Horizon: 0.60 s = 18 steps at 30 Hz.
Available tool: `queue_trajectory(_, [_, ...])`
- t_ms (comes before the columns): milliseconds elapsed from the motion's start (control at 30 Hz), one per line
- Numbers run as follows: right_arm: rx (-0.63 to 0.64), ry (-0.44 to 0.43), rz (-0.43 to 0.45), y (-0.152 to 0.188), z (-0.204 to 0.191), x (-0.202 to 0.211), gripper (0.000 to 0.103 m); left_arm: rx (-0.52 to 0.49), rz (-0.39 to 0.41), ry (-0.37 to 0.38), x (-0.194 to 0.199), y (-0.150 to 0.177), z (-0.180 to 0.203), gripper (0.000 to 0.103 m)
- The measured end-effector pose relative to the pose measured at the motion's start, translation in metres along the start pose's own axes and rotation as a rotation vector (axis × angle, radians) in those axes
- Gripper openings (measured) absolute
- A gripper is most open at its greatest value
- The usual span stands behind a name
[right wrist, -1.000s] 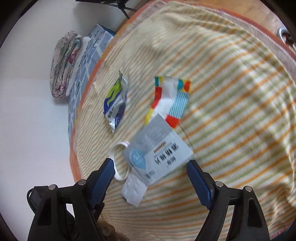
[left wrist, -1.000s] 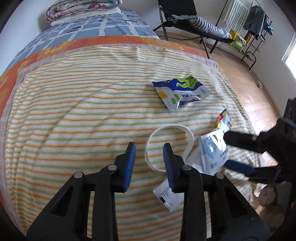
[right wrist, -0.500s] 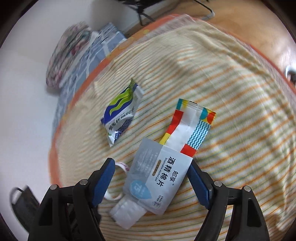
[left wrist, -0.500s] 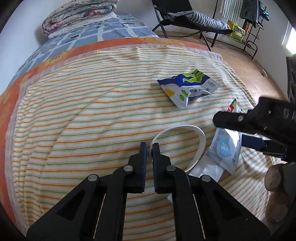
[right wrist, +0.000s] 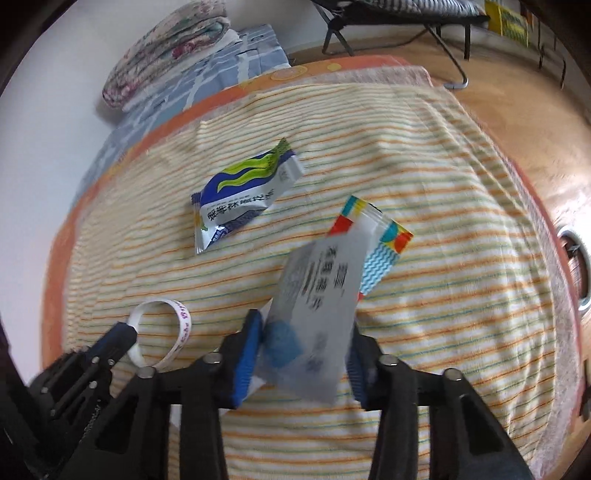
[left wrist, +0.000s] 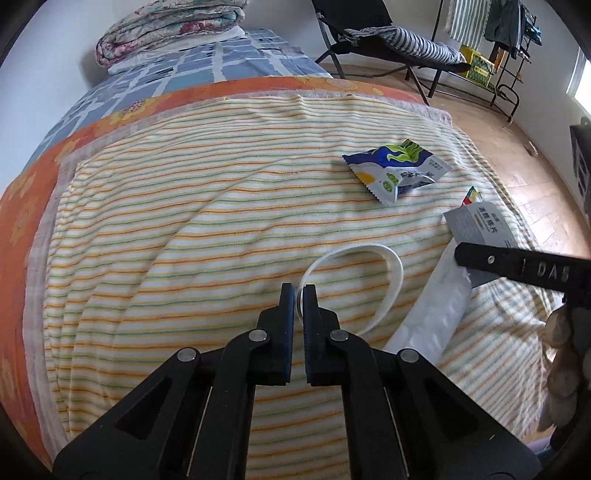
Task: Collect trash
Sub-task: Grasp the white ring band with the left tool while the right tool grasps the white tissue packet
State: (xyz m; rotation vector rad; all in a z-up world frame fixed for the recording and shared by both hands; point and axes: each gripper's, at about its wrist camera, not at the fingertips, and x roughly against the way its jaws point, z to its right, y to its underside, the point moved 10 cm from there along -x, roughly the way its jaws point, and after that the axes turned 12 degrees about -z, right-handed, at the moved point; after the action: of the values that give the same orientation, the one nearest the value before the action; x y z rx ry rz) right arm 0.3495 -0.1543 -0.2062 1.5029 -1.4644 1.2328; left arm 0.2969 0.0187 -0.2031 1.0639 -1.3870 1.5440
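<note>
My left gripper (left wrist: 298, 295) is shut on the near edge of a white paper ring (left wrist: 391, 284) lying on the striped blanket (left wrist: 184, 240); the ring also shows in the right wrist view (right wrist: 179, 325). My right gripper (right wrist: 304, 354) is shut on a grey pouch with a blue dot (right wrist: 317, 302), tilted up off the blanket; the pouch also shows in the left wrist view (left wrist: 480, 225). A blue, green and white snack wrapper (left wrist: 397, 170) lies farther back, seen too in the right wrist view (right wrist: 243, 192). A colourful wrapper (right wrist: 384, 236) lies behind the pouch. A white packet (left wrist: 439, 302) lies by the ring.
The bed has an orange border (left wrist: 22, 206) and a blue checked sheet (left wrist: 192, 70) with a folded quilt (left wrist: 166, 26) at the far end. A folding chair (left wrist: 388, 33) and a rack (left wrist: 509, 44) stand on the wooden floor (right wrist: 535, 110) to the right.
My left gripper went from open to shut on the paper ring. My right gripper closed on the grey pouch and lifted its front end off the blanket.
</note>
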Motion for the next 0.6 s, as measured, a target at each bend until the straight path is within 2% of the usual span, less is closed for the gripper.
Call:
queue_trajectory(133, [-0.033,-0.081,-0.023,0.006,0.011,0.003,0.035,-0.024,0.005,-0.012,0.005,0.004,0.003,0.002])
queue_trajectory(267, [-0.053,-0.110,-0.025,0.014,0.018,0.009,0.035,-0.027,0.006,-0.013,0.007,0.005,0.004,0.002])
queue_trajectory(367, [-0.052,-0.112,-0.019,0.017,0.021,0.014,0.030,-0.026,0.003,-0.012,0.007,0.006,0.004,0.002])
queue_trajectory(433, [-0.055,-0.118,-0.021,0.017,0.022,0.015,0.023,-0.028,0.001,-0.013,0.007,0.008,0.005,0.002])
queue_trajectory(500, [-0.057,-0.128,-0.018,0.017,0.023,0.017,0.010,-0.033,0.001,-0.015,0.007,0.009,0.006,0.002])
queue_trajectory(600, [-0.039,-0.133,-0.001,0.019,0.022,0.024,0.007,-0.030,0.002,-0.011,0.007,0.010,0.006,0.002])
